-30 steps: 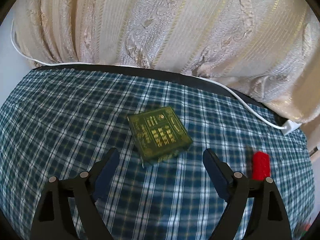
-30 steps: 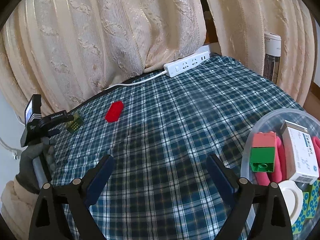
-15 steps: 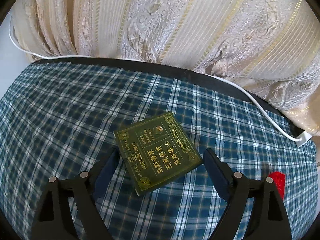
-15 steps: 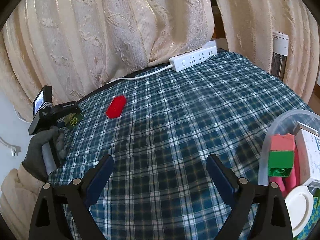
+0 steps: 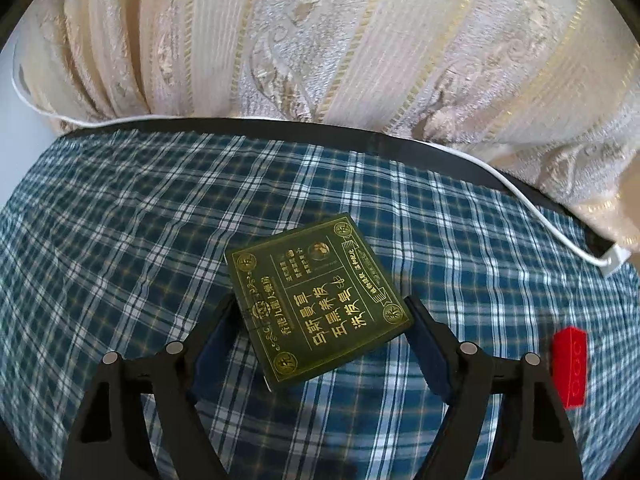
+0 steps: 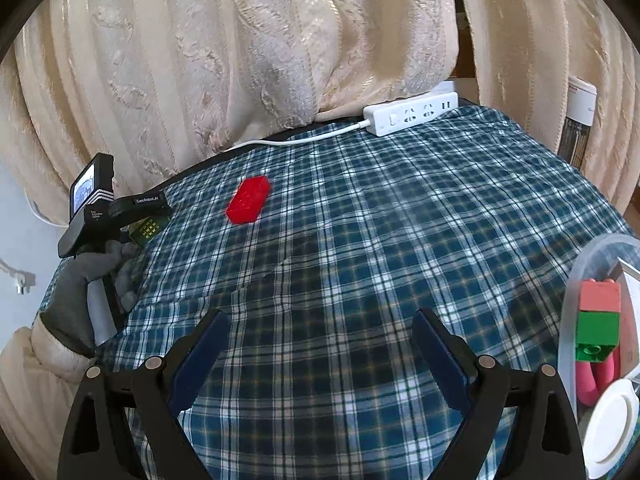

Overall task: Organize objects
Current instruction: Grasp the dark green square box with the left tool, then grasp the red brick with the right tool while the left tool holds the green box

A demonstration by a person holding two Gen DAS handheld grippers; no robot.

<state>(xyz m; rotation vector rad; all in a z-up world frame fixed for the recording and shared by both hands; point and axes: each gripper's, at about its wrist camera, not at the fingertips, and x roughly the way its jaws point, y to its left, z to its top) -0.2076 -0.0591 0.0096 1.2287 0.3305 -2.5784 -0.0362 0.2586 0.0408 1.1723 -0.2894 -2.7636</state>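
The green box is seen lying flat on the checked cloth of the table, directly between the two fingers of the left tool. The tool is held wide open and nothing is gripped yet. The box is turned at an angle, so that one corner is pointed toward the camera and its sides are not parallel to the finger pads. The left pad seems to be touching or almost touching one edge, but this cannot be told for sure. A closing of the fingers is probably the next move, and the box may be rotated a little by it before it is held firmly.

The box is thin and square, dark green, with gold printed characters and small round ornaments at the corners.

To the right of the green box, well apart from it, a red block is placed on the cloth. Far to the right of the box, the right tool is kept open and empty, and beside it a clear tub with things already collected is seen. So the left hand is much nearer to the box.
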